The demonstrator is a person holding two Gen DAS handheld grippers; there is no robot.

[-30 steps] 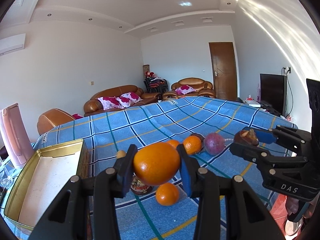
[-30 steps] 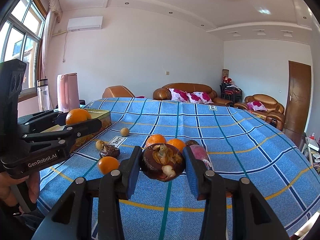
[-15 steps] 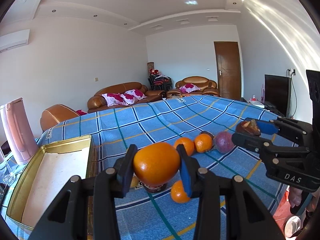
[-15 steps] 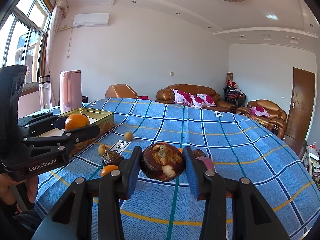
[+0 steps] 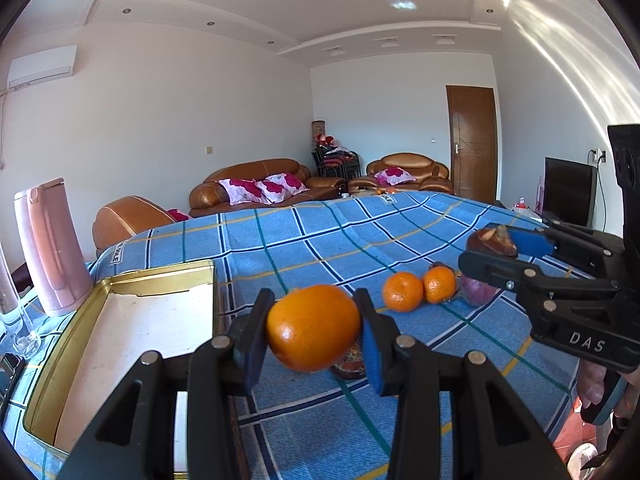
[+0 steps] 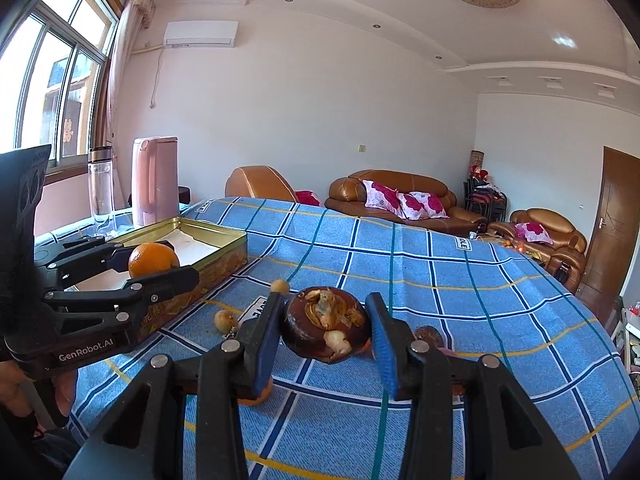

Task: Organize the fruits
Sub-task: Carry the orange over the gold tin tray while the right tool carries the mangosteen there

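Both pairs of tongs have carried their fruit leftward toward the tin since a second ago: in the left wrist view the gold tray fills more of the lower left than it did, and the loose oranges on the cloth have slid away to the right. We hold the large orange [image 5: 313, 327] clamped between the pads of our left tongs [image 5: 314, 330], clear of the cloth and just to the right of the open gold tin [image 5: 48, 376]. Our right tongs [image 6: 325, 330] are closed on the dark brown mangosteen [image 6: 325, 328], which rides in the air over the blue checked cloth on the bench [image 6: 500, 300].

To do this step well, we judge that we should bring the orange over the tin's near wall before lowering it, set it down on the pale floor of the tin, and only then let the pads part, so it does not roll back out. The right tongs should follow a little behind so the two tools do not cross over the tin.

As for looks, the orange is bright, smooth-skinned and slightly oval, wider than the gap it sits in would suggest. The mangosteen is round and glossy brown, its dried tan calyx facing the camera, with a pale patch low on its front. Two small tangerines [image 5: 402, 291] and a purplish fruit [image 5: 478, 295] lie together on the cloth, well apart from the tin.
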